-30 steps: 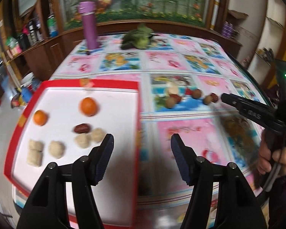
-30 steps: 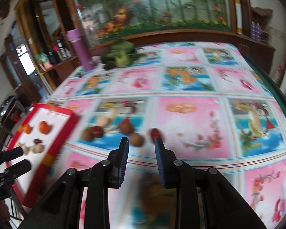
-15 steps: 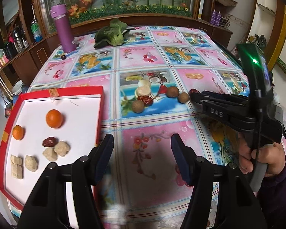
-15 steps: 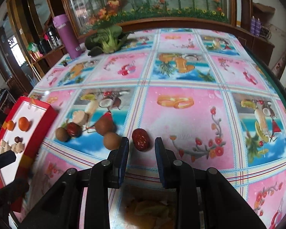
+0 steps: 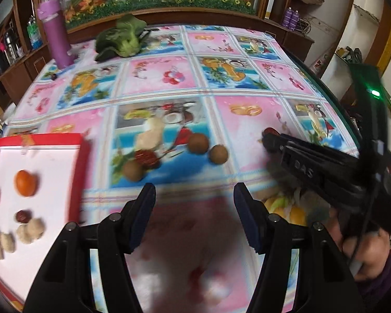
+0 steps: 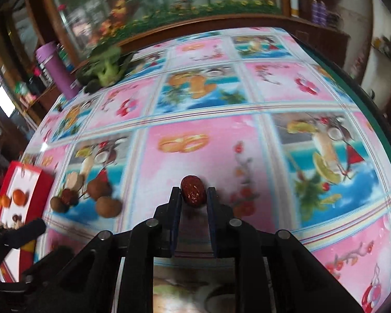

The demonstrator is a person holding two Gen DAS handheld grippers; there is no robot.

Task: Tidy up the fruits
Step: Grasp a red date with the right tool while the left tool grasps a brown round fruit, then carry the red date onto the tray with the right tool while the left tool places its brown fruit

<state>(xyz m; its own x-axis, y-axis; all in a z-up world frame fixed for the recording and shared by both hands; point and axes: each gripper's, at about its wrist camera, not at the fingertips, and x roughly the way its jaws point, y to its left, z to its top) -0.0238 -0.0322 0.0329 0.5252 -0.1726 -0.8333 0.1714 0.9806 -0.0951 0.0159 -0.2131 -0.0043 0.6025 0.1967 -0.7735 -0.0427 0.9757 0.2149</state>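
Note:
A red date (image 6: 193, 193) lies on the fruit-print tablecloth. My right gripper (image 6: 194, 195) is shut on it, a finger against each side; the left wrist view shows this gripper (image 5: 267, 140) with the date (image 5: 271, 131) at its tip. Left of it sit three brown round fruits (image 5: 198, 143) (image 5: 218, 154) (image 5: 133, 170), another red date (image 5: 146, 156) and a pale piece (image 5: 150, 137). The red tray (image 5: 75, 140) at the left holds two oranges (image 5: 26, 182), a date (image 5: 23, 216) and beige pieces (image 5: 31, 230). My left gripper (image 5: 194, 200) hangs open over the near table, holding nothing.
A purple bottle (image 5: 56, 34) and a green leafy vegetable (image 5: 122, 39) stand at the table's far side. The table's right edge (image 6: 372, 109) curves close to the right gripper. A person's hand (image 5: 362, 247) holds the right gripper at the lower right.
My right gripper has moved forward onto the lone date and its fingers have narrowed against it. My left gripper has swung right, away from the tray, still open.

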